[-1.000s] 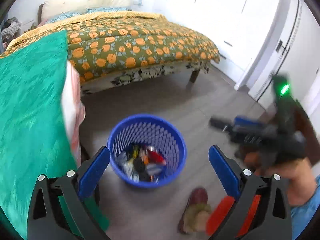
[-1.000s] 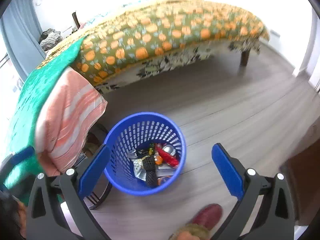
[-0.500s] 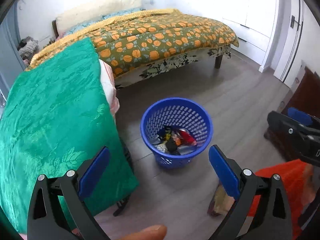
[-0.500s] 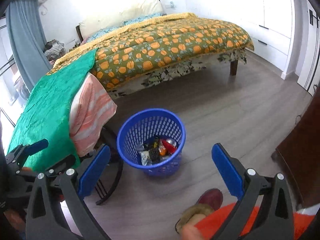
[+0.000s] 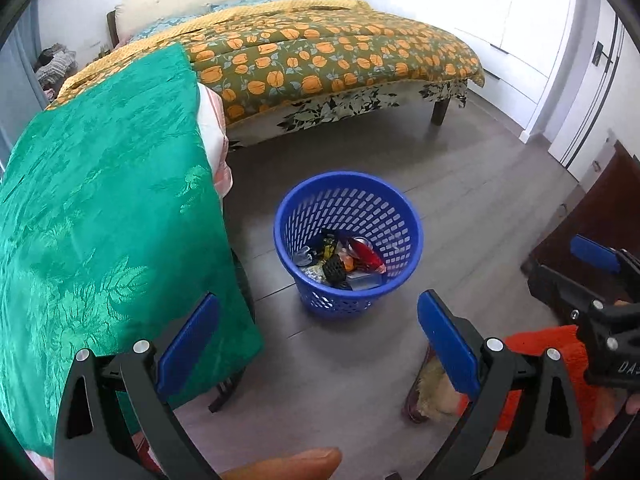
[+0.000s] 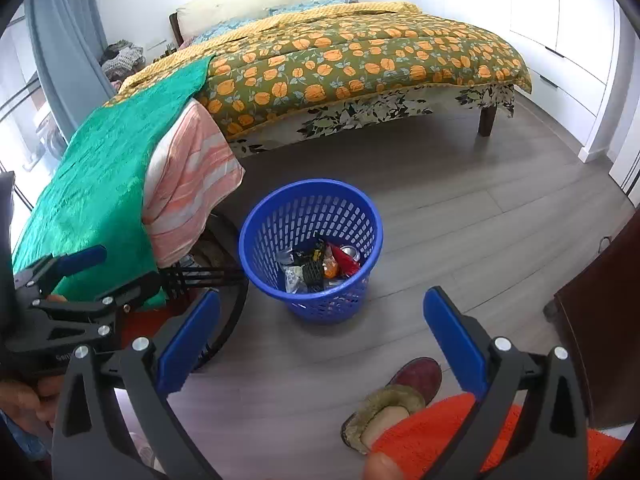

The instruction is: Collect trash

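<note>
Left wrist view: since a second ago both tools have pulled back from the blue bin (image 5: 348,240), now mid-frame on the floor with the trash (image 5: 340,260) inside. Left tool (image 5: 318,340) and right tool (image 6: 320,336) gape wide, empty; collection looks done. No legible labels.

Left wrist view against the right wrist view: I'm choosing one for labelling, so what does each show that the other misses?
Only the left wrist view shows the right gripper from outside. Only the right wrist view shows the left gripper from outside, the grey curtain and the broad face of the striped cloth. Both show the blue bin with trash inside, the bed, the green cloth and a slipper.
</note>
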### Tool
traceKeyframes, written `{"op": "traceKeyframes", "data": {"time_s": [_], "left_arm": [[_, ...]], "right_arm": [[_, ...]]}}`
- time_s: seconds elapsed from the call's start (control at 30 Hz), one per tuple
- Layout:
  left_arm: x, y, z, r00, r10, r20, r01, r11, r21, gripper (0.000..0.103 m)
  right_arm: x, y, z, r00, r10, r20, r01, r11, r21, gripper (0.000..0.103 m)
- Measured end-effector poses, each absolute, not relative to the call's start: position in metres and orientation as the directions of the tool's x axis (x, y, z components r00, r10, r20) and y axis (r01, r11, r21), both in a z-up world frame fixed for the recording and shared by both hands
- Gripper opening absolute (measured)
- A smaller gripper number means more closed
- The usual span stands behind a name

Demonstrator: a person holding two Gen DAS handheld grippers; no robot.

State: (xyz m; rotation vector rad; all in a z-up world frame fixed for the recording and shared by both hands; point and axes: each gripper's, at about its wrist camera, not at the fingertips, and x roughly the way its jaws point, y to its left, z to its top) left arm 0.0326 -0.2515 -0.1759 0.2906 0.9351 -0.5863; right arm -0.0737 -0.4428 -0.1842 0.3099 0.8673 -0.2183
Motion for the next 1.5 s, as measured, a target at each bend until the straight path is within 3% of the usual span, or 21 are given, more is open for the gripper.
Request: {"op": "traceKeyframes", "data": {"time_s": [1.5], "left_arm": [[0.037,-0.254,-0.187,0.456,-0.296,-0.839,0.568,0.823,0.018,0.098]], "right_arm": [[-0.07,-0.435,-0.193,0.602,-0.046,-0.797,0.291,0.942,0.166,0.098]]}}
